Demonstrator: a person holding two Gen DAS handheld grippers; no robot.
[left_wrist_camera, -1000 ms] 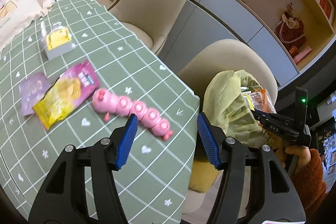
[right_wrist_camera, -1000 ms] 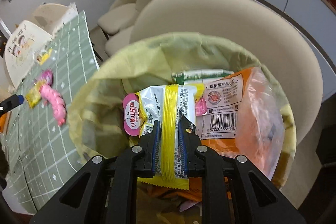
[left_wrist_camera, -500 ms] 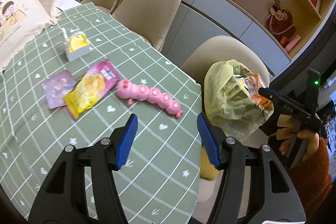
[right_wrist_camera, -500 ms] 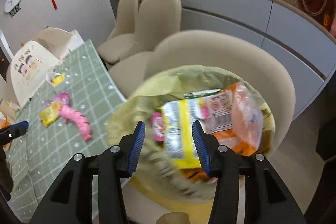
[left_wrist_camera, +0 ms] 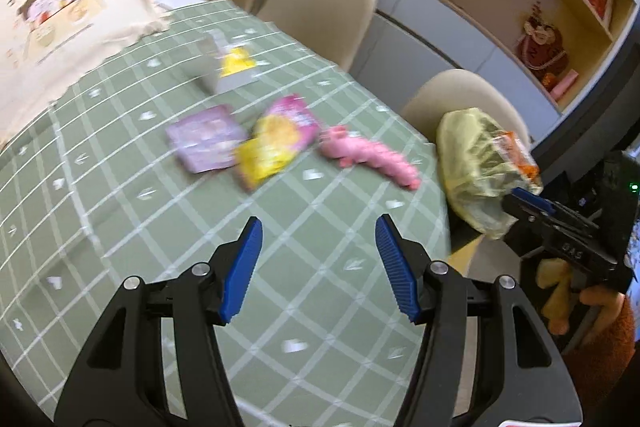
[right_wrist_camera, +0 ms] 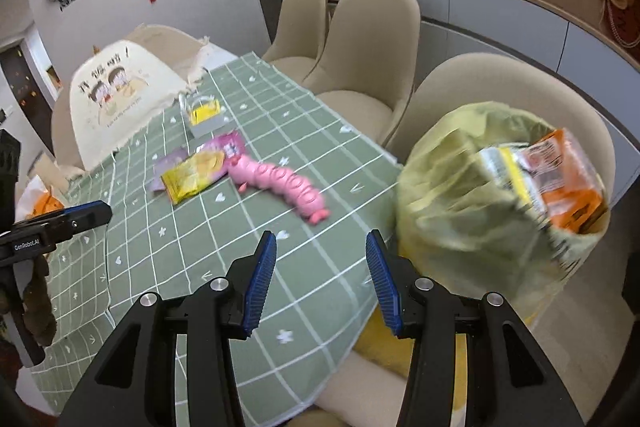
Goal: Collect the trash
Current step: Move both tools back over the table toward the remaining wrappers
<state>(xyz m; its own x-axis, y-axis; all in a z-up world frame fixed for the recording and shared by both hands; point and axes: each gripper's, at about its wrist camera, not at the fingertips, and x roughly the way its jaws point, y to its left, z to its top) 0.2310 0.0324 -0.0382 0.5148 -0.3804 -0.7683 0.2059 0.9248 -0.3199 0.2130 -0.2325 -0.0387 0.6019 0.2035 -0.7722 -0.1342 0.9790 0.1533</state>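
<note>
A yellow-and-pink snack wrapper [left_wrist_camera: 276, 143] [right_wrist_camera: 200, 173] and a purple wrapper [left_wrist_camera: 206, 141] [right_wrist_camera: 170, 163] lie on the green checked tablecloth [left_wrist_camera: 120, 211]. A yellow-green trash bag [left_wrist_camera: 476, 163] [right_wrist_camera: 472, 199] sits on a chair beside the table, with an orange packet [right_wrist_camera: 568, 179] and a silver-yellow wrapper [right_wrist_camera: 500, 167] in it. My left gripper [left_wrist_camera: 318, 255] is open and empty above the table, short of the wrappers. My right gripper [right_wrist_camera: 320, 261] is open and empty over the table edge, left of the bag.
A pink caterpillar toy [left_wrist_camera: 372, 159] [right_wrist_camera: 284, 187] lies between the wrappers and the bag. A small white box with a yellow top [left_wrist_camera: 234, 71] [right_wrist_camera: 204, 113] stands farther back. A cream cartoon-printed bag [right_wrist_camera: 116, 95] is at the far end. Beige chairs [right_wrist_camera: 360, 51] line the table's side.
My right gripper opened, let the silver-yellow wrapper go into the bag, and drew back and left toward the table. My left gripper pulled back and swung left, so the wrappers sit farther ahead.
</note>
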